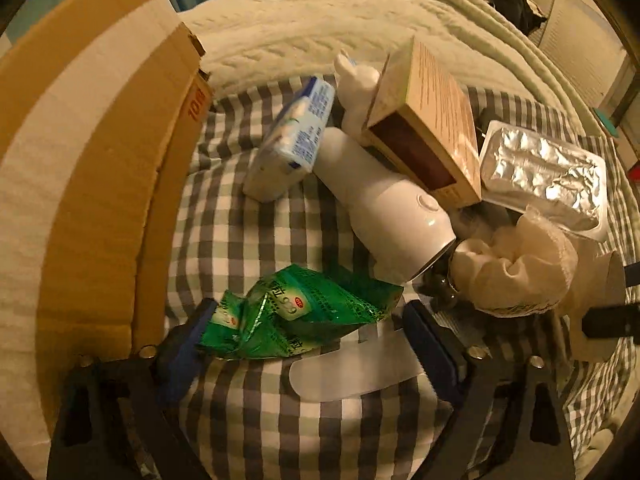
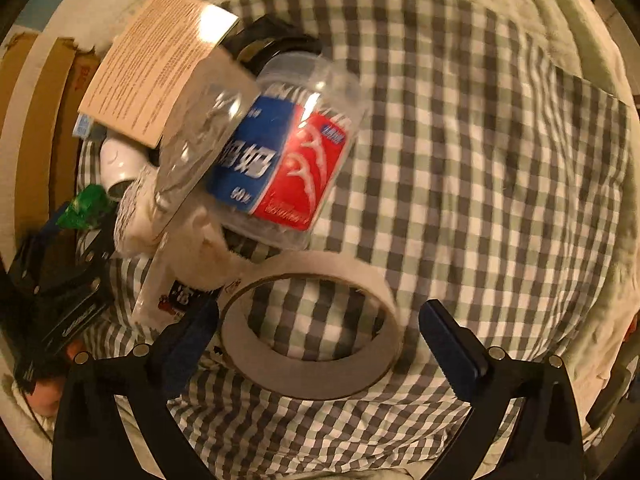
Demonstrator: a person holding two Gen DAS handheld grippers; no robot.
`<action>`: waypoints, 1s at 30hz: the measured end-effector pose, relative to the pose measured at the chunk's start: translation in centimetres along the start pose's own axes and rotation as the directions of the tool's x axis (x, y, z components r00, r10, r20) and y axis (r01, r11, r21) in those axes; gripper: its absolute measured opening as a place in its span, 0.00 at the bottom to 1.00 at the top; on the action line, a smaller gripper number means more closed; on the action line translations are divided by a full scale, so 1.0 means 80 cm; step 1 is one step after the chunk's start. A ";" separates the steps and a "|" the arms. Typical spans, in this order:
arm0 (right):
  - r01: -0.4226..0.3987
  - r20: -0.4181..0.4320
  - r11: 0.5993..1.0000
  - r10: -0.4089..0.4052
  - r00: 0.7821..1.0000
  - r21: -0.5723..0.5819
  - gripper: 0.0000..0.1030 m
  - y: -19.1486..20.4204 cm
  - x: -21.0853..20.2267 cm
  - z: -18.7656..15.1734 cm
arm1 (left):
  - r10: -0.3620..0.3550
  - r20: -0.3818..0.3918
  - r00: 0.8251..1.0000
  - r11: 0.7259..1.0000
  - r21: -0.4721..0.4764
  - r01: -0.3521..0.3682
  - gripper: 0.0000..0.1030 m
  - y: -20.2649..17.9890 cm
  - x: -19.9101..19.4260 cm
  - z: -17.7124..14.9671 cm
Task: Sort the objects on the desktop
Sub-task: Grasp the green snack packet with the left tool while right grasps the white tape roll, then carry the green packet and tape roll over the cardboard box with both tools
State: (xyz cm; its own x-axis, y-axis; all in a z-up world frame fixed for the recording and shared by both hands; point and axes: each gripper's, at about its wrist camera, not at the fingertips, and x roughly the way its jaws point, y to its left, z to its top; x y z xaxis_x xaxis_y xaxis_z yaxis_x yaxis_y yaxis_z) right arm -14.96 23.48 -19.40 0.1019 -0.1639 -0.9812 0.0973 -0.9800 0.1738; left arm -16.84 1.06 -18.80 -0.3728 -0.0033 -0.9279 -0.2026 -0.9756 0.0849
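Crumpled green sachets [image 1: 296, 312] lie on the checked cloth between the jaws of my left gripper [image 1: 310, 344]. The jaws stand wide, with the left pad right at the sachets' edge, and the gripper is open. In the right wrist view a roll of white tape [image 2: 320, 384] lies flat between the fingers of my right gripper [image 2: 320, 344], which is open with a gap on both sides. Just beyond the tape a clear jar with a blue and red label [image 2: 280, 160] lies on its side.
Behind the sachets lie a white handheld device [image 1: 384, 208], a blue-white box [image 1: 292, 144], a tan carton [image 1: 432, 132], a silver blister pack [image 1: 544, 172] and a bundled white cloth [image 1: 516, 272]. A cardboard box [image 1: 100, 160] stands at the left. A white strip [image 1: 352, 372] lies under the sachets.
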 end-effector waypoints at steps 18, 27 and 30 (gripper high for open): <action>0.046 -0.043 0.984 -0.054 0.998 -0.170 0.81 0.009 -0.010 -0.026 | -0.037 0.055 0.998 0.999 0.020 0.036 0.54 -0.012 -0.036 -0.003; 0.068 0.066 0.980 -0.057 0.996 -0.189 0.81 0.008 -0.072 -0.038 | -0.066 0.111 0.992 0.997 -0.037 0.071 0.54 -0.001 -0.082 0.006; 0.082 0.138 0.976 -0.055 0.989 -0.201 0.81 0.015 -0.108 -0.039 | -0.085 0.142 0.986 0.994 -0.052 0.094 0.54 0.002 -0.112 0.016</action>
State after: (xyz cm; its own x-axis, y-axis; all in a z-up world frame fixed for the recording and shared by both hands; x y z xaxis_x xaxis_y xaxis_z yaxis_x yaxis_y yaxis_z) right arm -12.66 24.04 -10.42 -0.0413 -0.1241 -0.9914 0.3019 -0.9474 0.1060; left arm -14.66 1.24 -10.01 -0.4789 0.1112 -0.8708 -0.1893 -0.9817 -0.0212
